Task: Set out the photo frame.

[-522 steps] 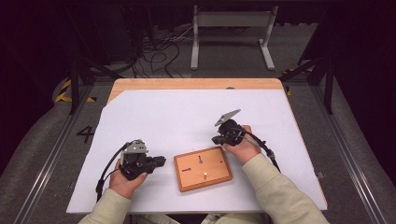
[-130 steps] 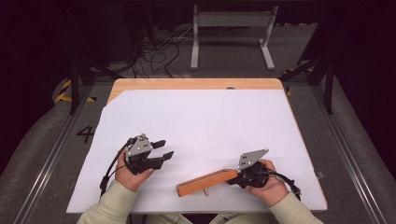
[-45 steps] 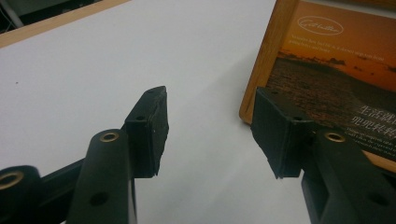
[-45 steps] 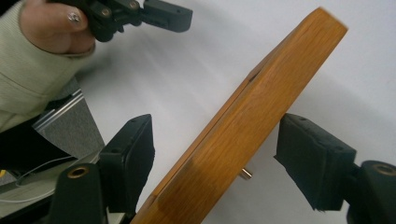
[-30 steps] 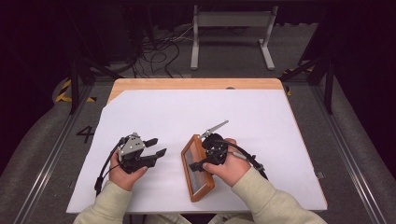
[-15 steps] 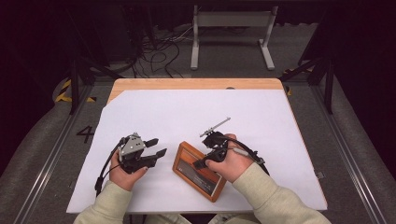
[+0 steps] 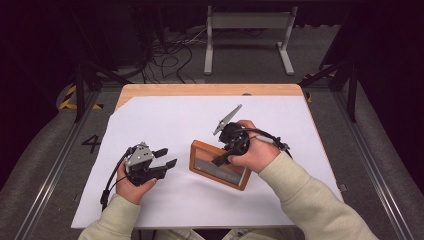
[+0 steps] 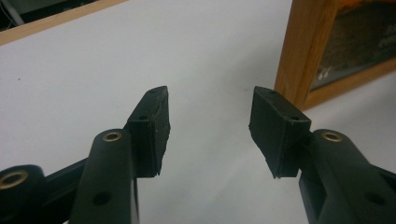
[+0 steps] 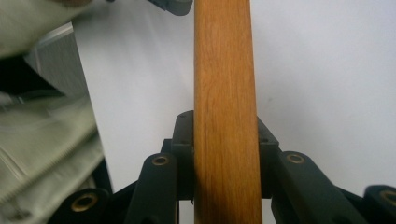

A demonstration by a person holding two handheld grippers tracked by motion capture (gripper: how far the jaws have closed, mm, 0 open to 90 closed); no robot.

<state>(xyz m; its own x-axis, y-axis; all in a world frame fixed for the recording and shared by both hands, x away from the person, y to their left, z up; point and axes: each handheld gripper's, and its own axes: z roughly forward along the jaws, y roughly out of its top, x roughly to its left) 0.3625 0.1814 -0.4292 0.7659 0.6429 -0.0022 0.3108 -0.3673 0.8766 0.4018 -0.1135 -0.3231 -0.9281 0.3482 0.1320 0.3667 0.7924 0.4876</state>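
Note:
A wooden picture frame (image 7: 209, 167) with a dark picture in it lies tilted near the middle of the white sheet. My right gripper (image 7: 217, 162) is shut on its upper rail. In the right gripper view the frame's wooden edge (image 9: 224, 70) runs straight up between the two jaws of that gripper (image 9: 224, 140), which clamp it from both sides. My left gripper (image 7: 169, 156) rests on the sheet left of the frame, open and holding nothing. In the left gripper view its jaws (image 8: 208, 112) stand wide apart, with the frame's corner (image 8: 303, 51) just beyond the right jaw.
A white sheet (image 7: 170, 120) covers most of the wooden table (image 7: 200, 90). Dark floor with cables and a metal stand (image 7: 247, 30) lies beyond the far edge. A light sleeve (image 9: 42, 154) fills the left of the right gripper view.
The right gripper has swung the frame from lengthwise to nearly crosswise and carried it a little farther from the table's front edge. The left gripper has stayed put and open.

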